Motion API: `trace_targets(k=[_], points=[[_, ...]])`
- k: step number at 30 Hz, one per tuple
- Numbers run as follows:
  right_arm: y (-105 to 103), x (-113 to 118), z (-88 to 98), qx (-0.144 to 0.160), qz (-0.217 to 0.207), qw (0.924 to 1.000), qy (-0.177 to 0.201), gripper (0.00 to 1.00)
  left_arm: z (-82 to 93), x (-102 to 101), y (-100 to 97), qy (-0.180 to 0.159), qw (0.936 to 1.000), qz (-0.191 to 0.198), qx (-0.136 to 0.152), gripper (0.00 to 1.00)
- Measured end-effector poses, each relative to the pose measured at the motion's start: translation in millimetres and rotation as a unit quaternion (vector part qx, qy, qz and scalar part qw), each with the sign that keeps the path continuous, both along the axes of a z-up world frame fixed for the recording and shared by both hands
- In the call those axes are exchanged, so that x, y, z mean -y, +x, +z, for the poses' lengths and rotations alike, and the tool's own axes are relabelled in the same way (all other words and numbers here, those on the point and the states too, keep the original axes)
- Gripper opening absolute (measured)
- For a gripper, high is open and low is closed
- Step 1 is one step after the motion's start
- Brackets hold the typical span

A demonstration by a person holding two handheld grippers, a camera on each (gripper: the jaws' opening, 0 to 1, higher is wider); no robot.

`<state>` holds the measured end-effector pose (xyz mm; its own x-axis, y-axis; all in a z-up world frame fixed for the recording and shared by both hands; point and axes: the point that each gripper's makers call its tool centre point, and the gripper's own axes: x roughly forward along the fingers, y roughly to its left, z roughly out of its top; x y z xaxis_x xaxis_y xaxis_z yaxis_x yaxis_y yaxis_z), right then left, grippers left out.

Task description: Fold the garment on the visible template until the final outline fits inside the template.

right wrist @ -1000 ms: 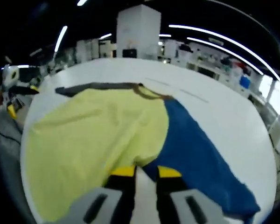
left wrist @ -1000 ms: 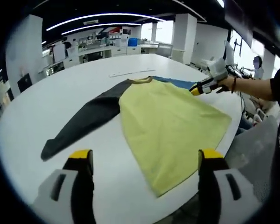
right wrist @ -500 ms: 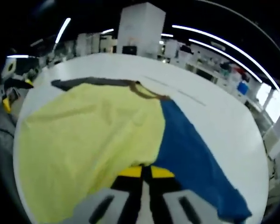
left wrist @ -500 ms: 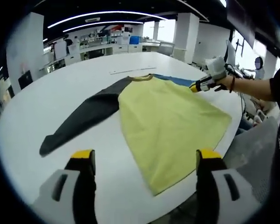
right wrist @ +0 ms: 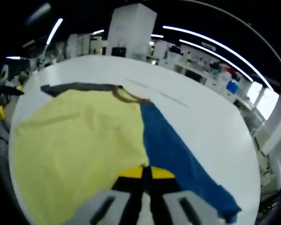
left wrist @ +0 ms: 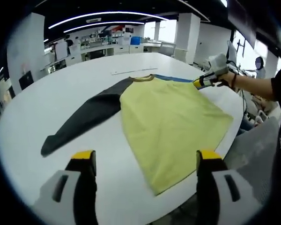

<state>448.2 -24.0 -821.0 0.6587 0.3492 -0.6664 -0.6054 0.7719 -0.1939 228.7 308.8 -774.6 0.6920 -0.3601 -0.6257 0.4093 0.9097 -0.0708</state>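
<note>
Left gripper view looks out over a big white round table with the shirt spread flat across it. Yellow body faces up, its hem running close to the near table edge. The dark sleeve stretches out flat, away from the body to the left of this view, ending well short of the rim. At the far side sits the collar, and a sliver of the blue sleeve peeks out beyond the yellow. The left gripper hovers over the near table edge, jaws spread wide with nothing between them, clear of the cloth. Across the table the right gripper comes in from the right, held in a hand, its tip down at the shirt's edge by the blue sleeve.

Right gripper view now: the right gripper has its yellow-tipped jaws pressed together right at the seam where yellow body meets the blue sleeve; they look pinched on the shirt there. The blue sleeve runs flat towards the table rim on this view's right. A thin pale line lies on the table beyond the collar. Lab benches and strip lights sit in the background.
</note>
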Motion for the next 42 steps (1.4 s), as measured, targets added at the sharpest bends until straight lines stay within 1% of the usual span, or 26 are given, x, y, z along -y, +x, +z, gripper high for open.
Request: trace_targets(k=[3,5,6,7,8,9,11,15,18,19,20,24,26,29,32,34,35,39,42], points=[[2.9,3.6,2.3,0.005,-0.008,1.0,-0.001,0.0,-0.8,-3.4,0.0,0.001,1.0,0.003,0.0,0.85],[6.6,11.3,5.1,0.019,-0.013,0.9993,-0.028,0.0,-1.7,-5.4,-0.4,0.001,1.0,0.004,-0.001,0.85],[6.7,12.5,5.5,0.02,-0.016,0.9993,-0.029,0.0,-1.6,-5.1,-0.6,0.001,1.0,0.005,-0.002,0.85],[5.6,11.8,6.7,0.019,-0.016,0.9994,-0.024,0.0,-1.8,-5.5,-0.8,0.001,1.0,0.005,-0.002,0.85],[3.7,10.7,6.5,0.013,-0.02,0.9997,-0.011,0.0,-2.0,-5.3,-0.9,0.002,1.0,0.005,-0.002,0.85],[7.8,11.2,3.8,0.011,-0.021,0.9997,-0.01,0.0,-2.2,-5.6,-0.9,0.002,1.0,0.005,-0.002,0.85],[7.8,10.3,4.2,0.01,-0.022,0.9997,-0.008,0.0,-3.2,-7.2,-0.8,0.002,1.0,0.007,-0.001,0.85],[7.1,12.2,3.9,0.005,-0.03,0.9995,0.002,0.0,-0.9,-4.1,-0.4,0.002,1.0,0.007,0.001,0.85],[4.9,12.6,6.4,-0.003,-0.047,0.9985,0.028,0.0,-0.3,-4.2,0.1,0.003,1.0,0.006,0.002,0.86],[5.9,14.6,4.9,-0.005,-0.051,0.9983,0.03,0.0,0.0,-4.2,0.4,0.003,1.0,0.006,0.003,0.86],[5.4,17.1,5.4,-0.003,-0.054,0.998,0.032,0.02,0.5,-4.3,0.4,0.003,1.0,0.006,0.004,0.86],[4.6,25.1,5.3,-0.006,-0.07,0.9969,0.036,0.19,3.2,-1.9,0.7,0.003,1.0,0.004,0.005,0.87],[0.3,33.3,10.2,-0.005,-0.087,0.9952,0.044,0.29,4.1,-0.6,0.8,0.008,1.0,0.003,0.005,0.88],[1.4,45.2,9.4,-0.007,-0.106,0.9929,0.052,0.38,6.4,0.6,2.0,0.01,0.9999,0.002,0.01,0.91],[0.5,55.4,12.8,-0.008,-0.12,0.991,0.058,0.43,7.6,0.5,3.2,0.011,0.9998,0.003,0.014,0.93],[-2.4,62.3,12.6,-0.016,-0.132,0.9891,0.064,0.47,8.3,1.2,3.8,0.011,0.9998,0.002,0.017,0.95],[-8.3,67.6,11.3,-0.019,-0.142,0.9873,0.068,0.49,8.8,1.8,4.1,0.01,0.9998,0.002,0.018,0.95],[-11.0,89.0,8.9,-0.024,-0.173,0.9819,0.072,0.53,12.6,5.4,6.4,-0.016,0.9995,0.009,0.024,0.95],[-12.1,104.0,7.6,-0.028,-0.187,0.979,0.076,0.55,13.3,3.5,7.2,-0.015,0.9994,0.01,0.03,0.96]])
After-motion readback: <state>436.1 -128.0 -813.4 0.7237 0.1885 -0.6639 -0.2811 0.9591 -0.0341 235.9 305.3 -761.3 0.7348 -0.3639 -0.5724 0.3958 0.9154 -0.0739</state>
